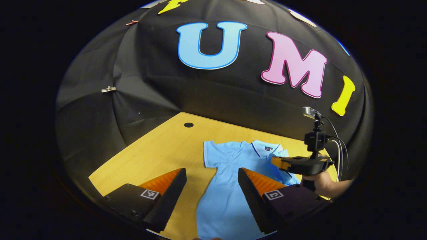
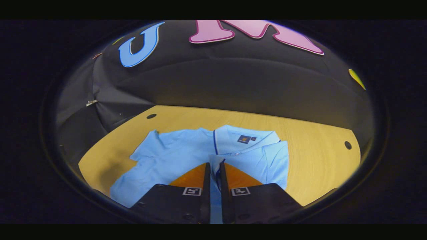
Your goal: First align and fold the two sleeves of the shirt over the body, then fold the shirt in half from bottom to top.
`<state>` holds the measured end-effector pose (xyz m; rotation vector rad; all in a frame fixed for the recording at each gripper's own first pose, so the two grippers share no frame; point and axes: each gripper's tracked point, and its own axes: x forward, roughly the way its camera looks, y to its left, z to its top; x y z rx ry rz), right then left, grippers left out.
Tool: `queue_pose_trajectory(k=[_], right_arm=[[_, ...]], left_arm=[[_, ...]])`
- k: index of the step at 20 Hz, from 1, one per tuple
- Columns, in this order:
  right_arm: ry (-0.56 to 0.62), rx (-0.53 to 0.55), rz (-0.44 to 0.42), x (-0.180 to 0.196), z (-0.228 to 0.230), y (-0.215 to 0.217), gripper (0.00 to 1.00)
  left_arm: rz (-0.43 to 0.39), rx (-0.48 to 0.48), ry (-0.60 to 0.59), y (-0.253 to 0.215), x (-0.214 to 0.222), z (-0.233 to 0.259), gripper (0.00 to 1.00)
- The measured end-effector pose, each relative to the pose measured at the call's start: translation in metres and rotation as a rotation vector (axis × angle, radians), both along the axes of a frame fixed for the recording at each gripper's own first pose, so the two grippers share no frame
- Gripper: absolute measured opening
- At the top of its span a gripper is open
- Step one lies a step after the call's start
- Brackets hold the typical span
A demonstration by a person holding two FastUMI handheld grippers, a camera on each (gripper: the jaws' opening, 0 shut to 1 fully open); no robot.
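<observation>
- A light blue short-sleeved polo shirt (image 2: 173,156) of soft knit cloth is laid flat on the pale wooden table (image 2: 320,160), collar toward the black cloth wall.
- In the right gripper view the right gripper (image 2: 213,170) is seen with its jaws drawn together on a thin fold of the blue fabric — apparently the edge of the shirt's right sleeve (image 2: 270,160), which lies over the chest just below the collar (image 2: 247,138); the exact layer pinched is hard to make out.
- In the left gripper view the left gripper (image 1: 211,178) is held above the shirt's lower body with its jaws spread wide and nothing between them.
- The other sleeve (image 1: 211,155) is spread out flat to the side and is judged not yet folded.
- The cloth is judged light, limp and easily wrinkled; it will sag and drag rather than hold a shape.
- A hold is best taken at the sleeve's hemmed cuff — the double edge gives the firmest purchase — and the fabric lifted low so the body is not pulled askew.
</observation>
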<state>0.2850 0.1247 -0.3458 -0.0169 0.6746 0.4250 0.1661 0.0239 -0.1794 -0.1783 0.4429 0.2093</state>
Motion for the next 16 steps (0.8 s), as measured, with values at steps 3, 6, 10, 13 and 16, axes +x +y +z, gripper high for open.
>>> queue_pose_trajectory(k=[3, 6, 10, 13, 16], right_arm=[[-0.011, 0.043, 0.019, -0.014, 0.004, 0.002, 0.32], [-0.030, 0.063, 0.013, -0.027, 0.013, -0.009, 0.72], [-0.097, 0.028, -0.026, -0.043, 0.028, -0.046, 0.99], [-0.131, 0.026, -0.075, -0.060, 0.037, -0.078, 0.98], [-0.059, 0.078, -0.092, -0.089, 0.028, -0.098, 0.98]], left_arm=[[-0.037, 0.040, 0.007, 0.015, 0.038, -0.019, 0.98], [-0.088, 0.065, 0.027, 0.025, 0.079, -0.040, 0.98], [-0.152, 0.073, 0.081, 0.032, 0.136, -0.082, 0.98], [-0.152, 0.027, 0.112, 0.040, 0.170, -0.116, 0.98], [-0.140, 0.019, 0.148, 0.054, 0.205, -0.143, 0.98]])
